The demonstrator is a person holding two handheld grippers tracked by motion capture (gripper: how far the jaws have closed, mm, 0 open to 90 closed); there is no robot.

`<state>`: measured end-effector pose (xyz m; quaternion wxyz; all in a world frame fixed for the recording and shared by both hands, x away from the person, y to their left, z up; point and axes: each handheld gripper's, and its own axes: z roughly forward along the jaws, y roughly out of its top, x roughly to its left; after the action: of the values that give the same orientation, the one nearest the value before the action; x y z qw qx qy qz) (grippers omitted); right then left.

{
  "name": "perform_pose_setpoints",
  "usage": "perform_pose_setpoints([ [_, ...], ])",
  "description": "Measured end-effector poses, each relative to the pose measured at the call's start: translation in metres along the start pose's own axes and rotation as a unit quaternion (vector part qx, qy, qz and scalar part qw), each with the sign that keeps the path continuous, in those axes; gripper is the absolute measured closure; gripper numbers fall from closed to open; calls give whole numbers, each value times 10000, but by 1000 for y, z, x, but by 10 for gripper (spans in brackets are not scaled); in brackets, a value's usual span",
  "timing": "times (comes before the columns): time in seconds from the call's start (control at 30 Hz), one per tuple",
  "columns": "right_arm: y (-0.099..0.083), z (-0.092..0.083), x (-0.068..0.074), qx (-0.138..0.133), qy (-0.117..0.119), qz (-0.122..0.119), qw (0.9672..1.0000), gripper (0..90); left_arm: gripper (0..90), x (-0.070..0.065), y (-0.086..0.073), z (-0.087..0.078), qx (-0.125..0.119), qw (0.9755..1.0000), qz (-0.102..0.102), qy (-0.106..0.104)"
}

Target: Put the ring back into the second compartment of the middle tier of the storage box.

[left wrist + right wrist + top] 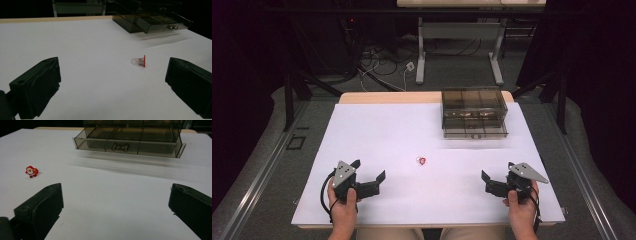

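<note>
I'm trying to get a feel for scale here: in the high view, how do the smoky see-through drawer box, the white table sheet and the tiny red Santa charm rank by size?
1. White table sheet, by far the largest.
2. Smoky see-through drawer box, bottom drawer pulled out.
3. Tiny red Santa charm, a mere speck.

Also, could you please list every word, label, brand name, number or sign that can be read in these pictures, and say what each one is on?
There is no readable text in any view.
Small red Santa figure: a printed face and suit, no lettering.
Smoky clear drawer box: no label; its pulled-out bottom drawer carries a plain metal handle.
Left gripper and right gripper: grey plates and black jaws, no markings visible.
White table cover: blank.
</note>
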<state>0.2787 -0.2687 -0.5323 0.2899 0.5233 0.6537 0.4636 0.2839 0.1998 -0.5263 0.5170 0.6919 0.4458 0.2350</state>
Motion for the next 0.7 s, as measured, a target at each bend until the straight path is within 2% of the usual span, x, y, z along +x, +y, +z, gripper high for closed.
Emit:
perform_pose_setpoints([
  [0.13,1,1,-3,117,1,181,9998,0,2,0,0,2,28,10000,-33,34],
  [0.23,2,2,0,144,-125,127,9997,21,3,1,-1,3,15,9999,-87,84],
  [0.27,3,4,3,136,-173,23,9998,32,2,1,0,3,7,9999,-113,80],
  [0.33,4,5,5,149,-184,56,9997,34,3,2,-1,3,25,9999,-126,86],
  [0.37,6,8,9,223,-217,-29,9995,34,3,2,-1,3,29,9999,-130,90],
  [0.43,6,10,11,234,-184,-42,9995,34,3,2,-1,2,20,9999,-140,78],
  [0.47,8,11,15,291,-128,-158,9994,38,3,1,0,2,14,9999,-102,76],
  [0.5,8,11,15,291,-128,-158,9994,38,3,1,0,2,14,9999,-102,76],
  [0.57,11,11,21,275,-129,-242,9992,74,3,0,-1,1,-9,9999,-104,87],
  [0.6,13,12,24,247,-82,-252,9993,87,3,0,0,1,23,10000,-61,74],
  [0.63,16,13,30,224,6,-380,9990,97,3,-1,0,1,24,9999,-79,88],
  [0.7,18,13,33,241,14,-438,9987,114,3,-1,0,1,9,9999,-76,94],
])
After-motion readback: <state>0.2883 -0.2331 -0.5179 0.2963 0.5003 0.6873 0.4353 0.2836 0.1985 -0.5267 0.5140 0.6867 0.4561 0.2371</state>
